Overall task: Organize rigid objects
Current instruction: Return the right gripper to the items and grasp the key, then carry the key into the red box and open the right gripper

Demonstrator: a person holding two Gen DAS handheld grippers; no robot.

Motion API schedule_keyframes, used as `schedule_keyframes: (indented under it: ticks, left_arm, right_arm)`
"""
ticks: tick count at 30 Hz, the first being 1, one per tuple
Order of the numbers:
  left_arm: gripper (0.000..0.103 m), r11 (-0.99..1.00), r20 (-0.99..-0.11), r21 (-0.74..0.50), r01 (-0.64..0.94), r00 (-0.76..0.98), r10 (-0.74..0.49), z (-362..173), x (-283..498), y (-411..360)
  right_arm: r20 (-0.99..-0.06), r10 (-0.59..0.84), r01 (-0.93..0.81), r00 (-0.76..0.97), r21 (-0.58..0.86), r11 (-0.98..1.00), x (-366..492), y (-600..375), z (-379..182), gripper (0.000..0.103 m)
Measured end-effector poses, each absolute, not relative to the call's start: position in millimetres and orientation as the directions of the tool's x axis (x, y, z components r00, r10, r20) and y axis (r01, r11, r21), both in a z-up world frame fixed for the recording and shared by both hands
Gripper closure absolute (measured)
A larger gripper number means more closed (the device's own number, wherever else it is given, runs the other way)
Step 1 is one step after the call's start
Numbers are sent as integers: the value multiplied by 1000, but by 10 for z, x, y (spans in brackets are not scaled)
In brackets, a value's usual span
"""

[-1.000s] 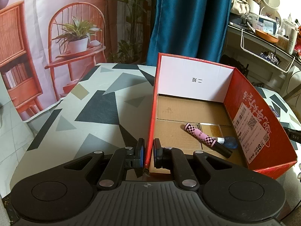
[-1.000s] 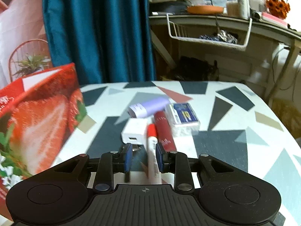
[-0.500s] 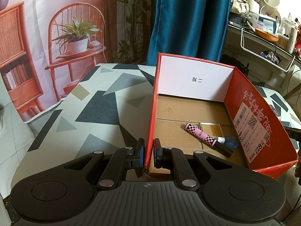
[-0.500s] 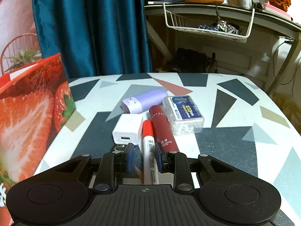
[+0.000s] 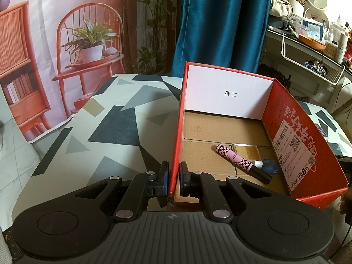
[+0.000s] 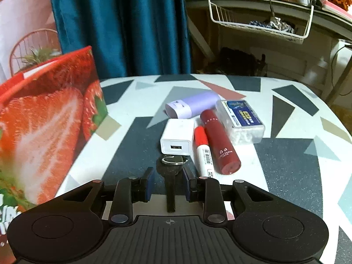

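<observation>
Rigid objects sit in two places on a counter [image 6: 286, 158] covered in a pattern of grey, black and white triangles. A red cardboard box [image 5: 308, 145], printed with strawberries on its outer wall, stands open on the counter. On its brown floor lie a pink-and-black checkered tube [image 5: 234, 157], a small clear case with a gold inside [image 5: 246, 150] and a small blue piece [image 5: 269, 165] touching the tube's dark end.

The left gripper [image 5: 173, 177] pinches the box's near left wall, one pad on the outside and one inside.

Seen from the right wrist, a cluster of things lies on the counter just beside the box: a white USB charger [image 6: 178, 137], a red-capped white marker [image 6: 203, 151], a dark red tube [image 6: 220, 145], a lilac cylinder [image 6: 193, 107] and a clear plastic case with a blue label [image 6: 241, 121]. The marker lies between the charger and the red tube, touching both.

The right gripper [image 6: 168, 183] is spread wide around a black key-like object with a metal ring [image 6: 170, 169], which lies between the pads without either one visibly touching it.
</observation>
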State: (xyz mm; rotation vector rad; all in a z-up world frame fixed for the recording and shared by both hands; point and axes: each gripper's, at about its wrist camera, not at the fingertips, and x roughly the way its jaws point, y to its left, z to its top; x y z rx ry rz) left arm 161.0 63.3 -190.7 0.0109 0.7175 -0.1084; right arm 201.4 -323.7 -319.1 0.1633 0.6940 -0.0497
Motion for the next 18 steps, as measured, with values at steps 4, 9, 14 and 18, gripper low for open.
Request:
schedule_keyframes:
  ticks: [4,9,14,18]
  left_arm:
    - [92,994,-657,-27,103,748,-95,-1907,1610,632]
    - [92,994,-657,-27,103,748,-95,-1907,1610,632]
    - [92,994,-657,-27,103,748,-96,-1908,1611,633]
    - [92,994,-657,-28,103,748,-96,-1908,1610,632]
  right_arm:
    - [-640,-6,105,768,116,988,2109,-3207,-3204,71]
    - [-636,-31,95,771,66,993,2195,-3126,-3222,69]
    - [-623,-42,88,781,43,995,2180,-3107,-3246,73]
    - [-616,-48,74,786,17,997,2145,-3059,-3245,77]
